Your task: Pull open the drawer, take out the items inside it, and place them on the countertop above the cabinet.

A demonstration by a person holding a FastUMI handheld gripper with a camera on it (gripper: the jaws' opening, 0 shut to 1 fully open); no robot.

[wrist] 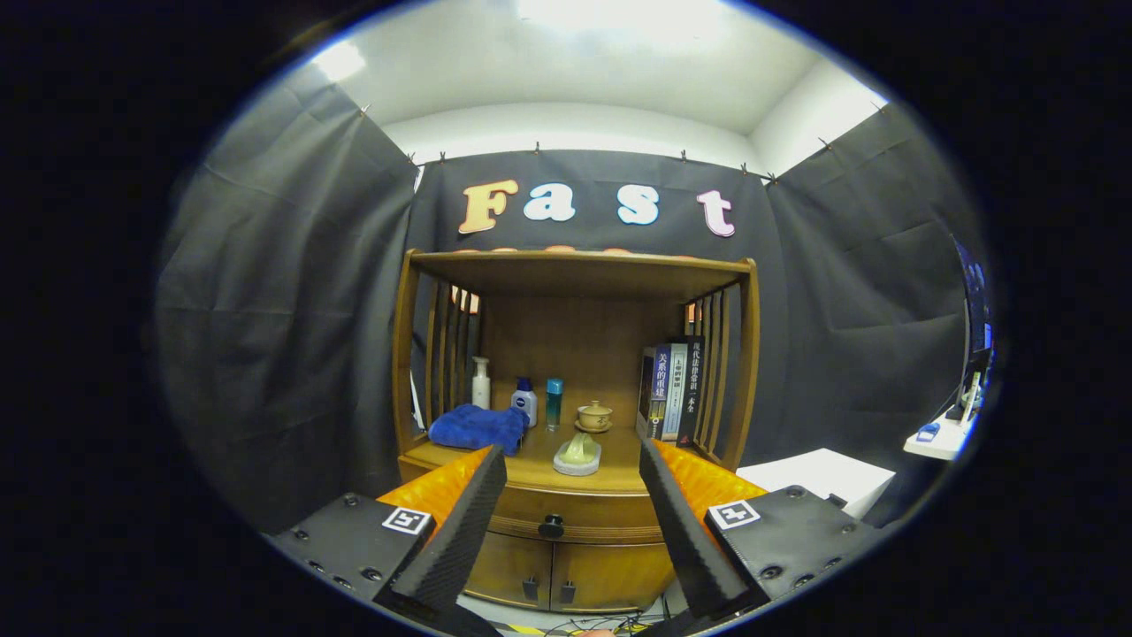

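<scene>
The gripper point(573, 522) hangs with its fingers spread wide and nothing between them, well short of the wooden cabinet point(575, 425). Straight ahead in the gap sits the drawer point(575, 513), pushed in flush, its dark knob point(551, 526) centred. On the countertop point(531, 473) above it I see a folded blue towel point(478, 428), three small bottles point(524, 400), a lidded cup point(594, 416), a pale dish point(577, 456) and upright books point(672, 391).
</scene>
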